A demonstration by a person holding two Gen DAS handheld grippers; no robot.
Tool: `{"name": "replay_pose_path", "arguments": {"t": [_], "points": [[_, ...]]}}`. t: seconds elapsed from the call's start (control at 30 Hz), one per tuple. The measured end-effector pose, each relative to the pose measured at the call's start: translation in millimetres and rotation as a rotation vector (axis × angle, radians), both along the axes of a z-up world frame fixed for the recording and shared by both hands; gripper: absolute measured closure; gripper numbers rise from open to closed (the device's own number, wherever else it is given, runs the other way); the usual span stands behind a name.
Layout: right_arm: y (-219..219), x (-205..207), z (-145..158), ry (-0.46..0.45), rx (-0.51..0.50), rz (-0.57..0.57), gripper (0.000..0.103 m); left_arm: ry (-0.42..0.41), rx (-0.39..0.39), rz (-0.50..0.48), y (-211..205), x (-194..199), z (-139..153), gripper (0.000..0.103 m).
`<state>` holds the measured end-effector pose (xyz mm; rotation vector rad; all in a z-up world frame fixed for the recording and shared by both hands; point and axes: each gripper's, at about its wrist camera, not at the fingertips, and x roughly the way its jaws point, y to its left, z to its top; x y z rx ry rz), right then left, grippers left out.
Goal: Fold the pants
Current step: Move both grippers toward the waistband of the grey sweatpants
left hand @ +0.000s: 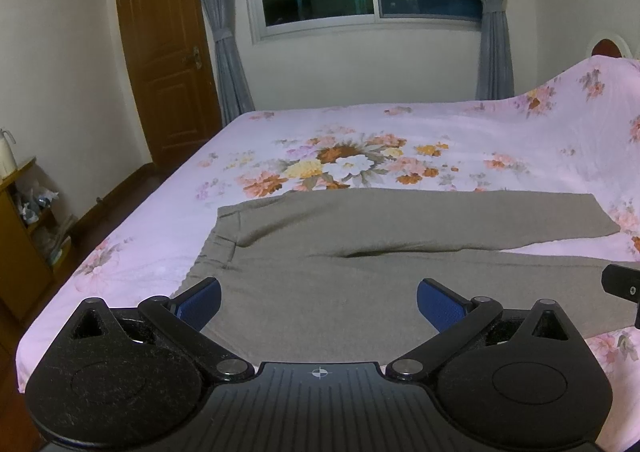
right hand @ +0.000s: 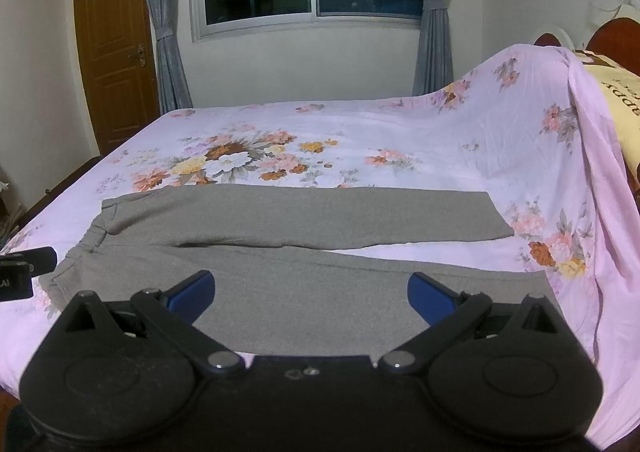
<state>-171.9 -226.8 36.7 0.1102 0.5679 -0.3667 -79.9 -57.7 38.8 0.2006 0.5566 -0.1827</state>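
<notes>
One pair of grey pants (left hand: 360, 252) lies flat on the bed (left hand: 160, 252), waistband left, its two legs splayed rightward. Both the left gripper (left hand: 318, 302) and the right gripper (right hand: 311, 292) hover over the near leg, fingers spread wide, holding nothing.

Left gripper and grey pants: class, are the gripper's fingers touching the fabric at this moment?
Cannot tell. In the left wrist view the left gripper is open over the grey pants, but neither view shows plainly any contact or gap.
</notes>
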Motion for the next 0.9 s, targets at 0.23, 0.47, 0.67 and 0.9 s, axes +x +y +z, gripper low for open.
{"name": "replay_pose_path", "arguments": {"t": [0.23,0.47,0.67,0.9], "points": [[-4.3,4.3,-2.3,0.001,-0.001,-0.002,0.0,0.005,0.001,-0.003,-1.5,-0.6,-2.7,0.0],[-7.2,3.6,-4.1,-0.005,0.002,-0.001,0.0,0.011,0.006,-0.008,-4.3,-1.0,-5.5,0.0],[-9.1,5.1,-6.5,0.002,0.007,0.003,0.0,0.015,0.008,-0.007,-5.4,-0.2,-6.9,0.0],[-9.8,8.3,-10.8,0.006,0.007,0.005,0.0,0.027,0.014,-0.001,-6.3,7.5,-11.3,0.0]]}}
